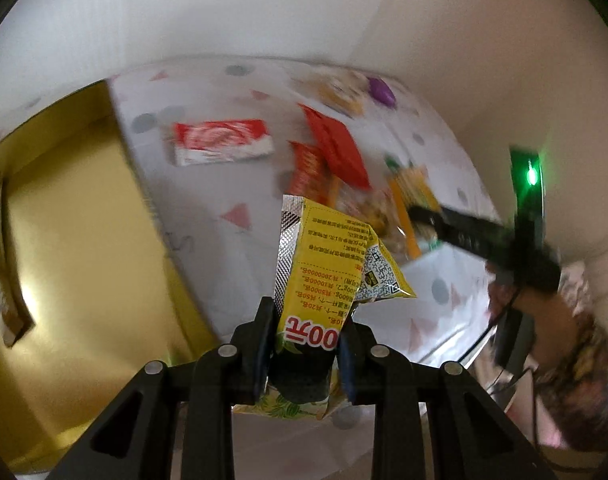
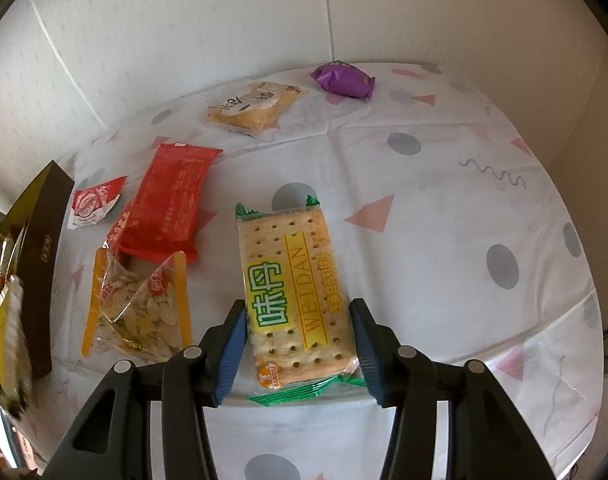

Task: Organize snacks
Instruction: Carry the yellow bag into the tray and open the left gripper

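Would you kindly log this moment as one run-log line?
left gripper: shut on yellow foil snack packet | right gripper: open around green-edged cracker pack | gold box: beside left gripper

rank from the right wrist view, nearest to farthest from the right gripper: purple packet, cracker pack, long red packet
1. cracker pack, between the open fingers of the right gripper
2. long red packet, ahead, to the left
3. purple packet, far edge of table, slightly right

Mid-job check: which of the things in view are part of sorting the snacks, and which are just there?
Job: yellow packet clamped in left gripper; cracker pack between open right gripper jaws; seed bag; red packet; purple packet; gold box.

Not job: patterned tablecloth; wall.
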